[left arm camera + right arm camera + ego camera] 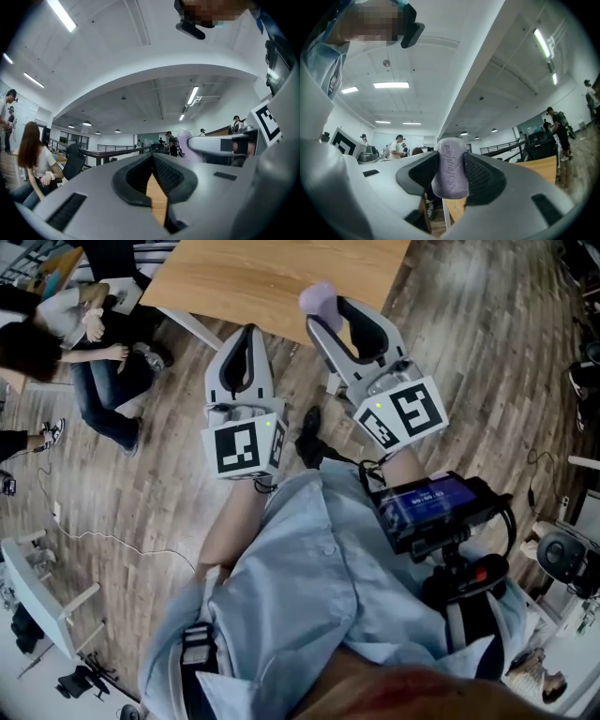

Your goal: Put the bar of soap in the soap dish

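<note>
The right tongs (450,165) are clamped on the bar of soap (450,174), a pale purple block with rounded corners that stands on end between the two dark ribbed pads, its top poking out above them. Letters are pressed into the face of the bar, but they are too soft to read with any confidence. From the head view the bar sits at the far tip of the right tongs, held up in the air, over the near edge of the wooden worktop (262,277) as far as that steep angle lets me judge. The left tongs (246,336) are just to the left of the right ones and a little nearer, also raised off the worktop. Their pads meet at the tip with nothing between them, and only a thin wedge of the wood shows through lower down. Each tool carries its cube with black and white square markers, the left cube (246,444) and the right cube (403,413), near the person's light blue shirt (309,587). Below lies a plank floor (487,352), and at the far left another person (94,362) sits in jeans.
</note>
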